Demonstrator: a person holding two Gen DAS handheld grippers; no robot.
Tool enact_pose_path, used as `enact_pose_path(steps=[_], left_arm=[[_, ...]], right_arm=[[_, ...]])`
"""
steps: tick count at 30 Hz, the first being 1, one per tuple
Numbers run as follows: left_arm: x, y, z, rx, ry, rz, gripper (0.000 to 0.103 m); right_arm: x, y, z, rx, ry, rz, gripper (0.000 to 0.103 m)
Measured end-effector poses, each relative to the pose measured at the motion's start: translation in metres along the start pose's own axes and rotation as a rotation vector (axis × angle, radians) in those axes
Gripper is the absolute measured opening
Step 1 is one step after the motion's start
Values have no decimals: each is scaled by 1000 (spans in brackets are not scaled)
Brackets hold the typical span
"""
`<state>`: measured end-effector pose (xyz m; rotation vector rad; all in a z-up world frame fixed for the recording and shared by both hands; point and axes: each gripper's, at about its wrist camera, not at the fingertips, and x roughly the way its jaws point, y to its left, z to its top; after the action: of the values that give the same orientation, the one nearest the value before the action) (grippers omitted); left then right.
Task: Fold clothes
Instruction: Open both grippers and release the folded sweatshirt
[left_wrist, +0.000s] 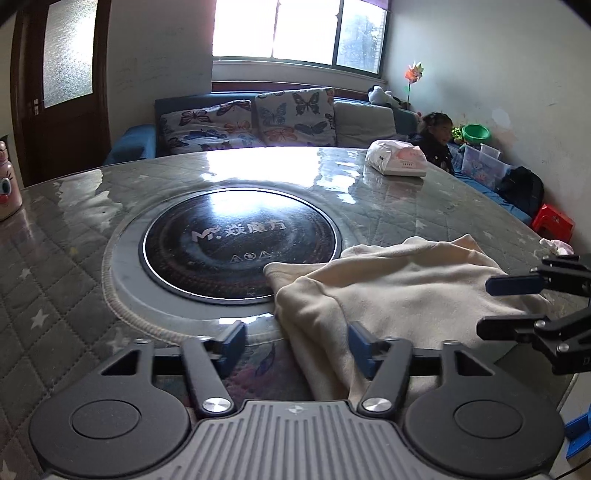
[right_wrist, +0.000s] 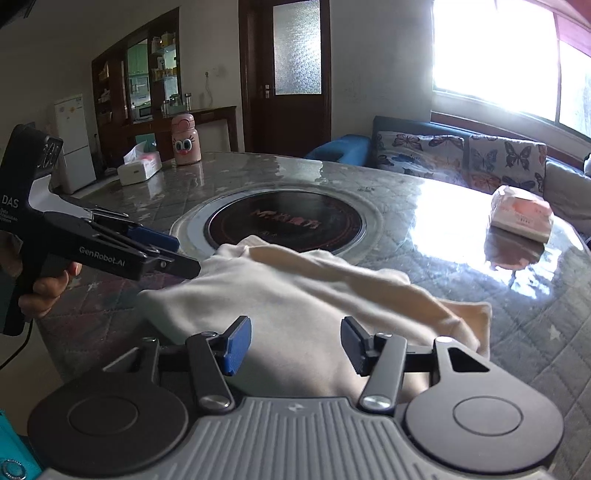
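Note:
A cream garment (left_wrist: 399, 288) (right_wrist: 314, 295) lies bunched and partly folded on the round table (left_wrist: 55, 277), at its near edge beside the black hob. My left gripper (left_wrist: 297, 343) is open; the garment's left edge lies between its blue pads without being pressed. In the right wrist view the left gripper (right_wrist: 184, 254) hovers at the garment's left end, held by a hand. My right gripper (right_wrist: 295, 339) is open above the middle of the garment, its pads clear of the cloth. It also shows at the right edge of the left wrist view (left_wrist: 487, 306).
A black round hob (left_wrist: 240, 243) (right_wrist: 284, 221) is set in the table's centre. A tissue pack (left_wrist: 397, 158) (right_wrist: 521, 214), a pink bottle (right_wrist: 184, 140) and a tissue box (right_wrist: 138, 166) stand farther off. A person (left_wrist: 437, 136) sits by the sofa behind; a red stool (left_wrist: 552, 221) stands nearby.

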<state>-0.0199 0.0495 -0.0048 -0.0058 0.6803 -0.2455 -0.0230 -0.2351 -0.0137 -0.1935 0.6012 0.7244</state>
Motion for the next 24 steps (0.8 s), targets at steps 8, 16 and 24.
enact_pose_path(steps=[8, 16, 24], left_arm=[[-17, -3, -4, 29, -78, 21, 102], [-22, -5, -3, 11, -109, 10, 103], [-22, -7, -2, -11, -91, 36, 103]], right_arm=[[-16, 8, -4, 19, -67, -26, 88], [-25, 6, -3, 64, -129, 2, 103], [-17, 15, 0, 17, -136, 56, 103]])
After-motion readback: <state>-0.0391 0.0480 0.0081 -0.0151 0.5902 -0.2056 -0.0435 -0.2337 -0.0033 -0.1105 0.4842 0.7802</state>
